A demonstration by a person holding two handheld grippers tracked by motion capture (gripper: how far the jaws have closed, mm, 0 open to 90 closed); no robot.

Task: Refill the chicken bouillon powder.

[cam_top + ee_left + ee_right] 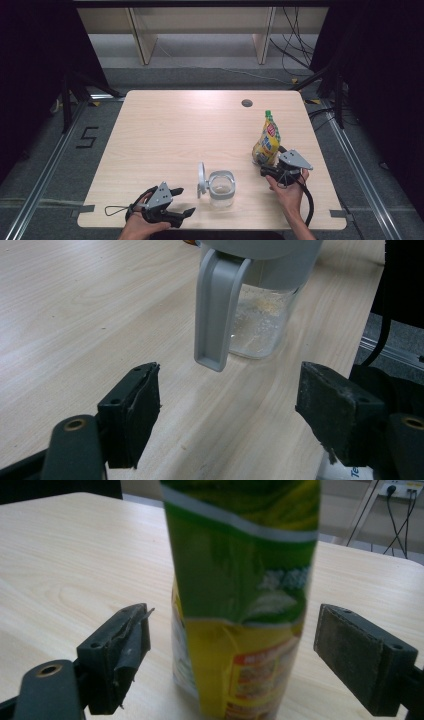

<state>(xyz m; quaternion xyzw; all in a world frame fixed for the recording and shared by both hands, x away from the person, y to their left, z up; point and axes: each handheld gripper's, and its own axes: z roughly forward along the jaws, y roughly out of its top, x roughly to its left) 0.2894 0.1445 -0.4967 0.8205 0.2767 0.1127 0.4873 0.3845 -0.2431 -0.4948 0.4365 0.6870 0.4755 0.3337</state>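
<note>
Resting near the front edge of the bench (165,120), the left hand-held gripper (182,201) sits with its jaws spread and nothing between them. In the left gripper view its black pads (135,410) frame the grey handle (216,305) of a clear jug (220,188), which stands just beyond them, handle turned toward that side.

Farther back on the right, the right hand-held gripper (265,167) is released as well: its jaws stand wide on either side of the yellow-and-green pouch (266,142), and the right gripper view shows bare gaps between each pad (357,655) and the pouch's sides, so nothing is gripped.

That pouch stands upright on the bench, long axis vertical, green cap (268,114) on top, directly ahead of the right jaws and already between them near its base. The right hand is plainly the nearer one to it. Closing squarely on the lower body looks like the likely next move, since the soft sides may buckle or tip.
</note>
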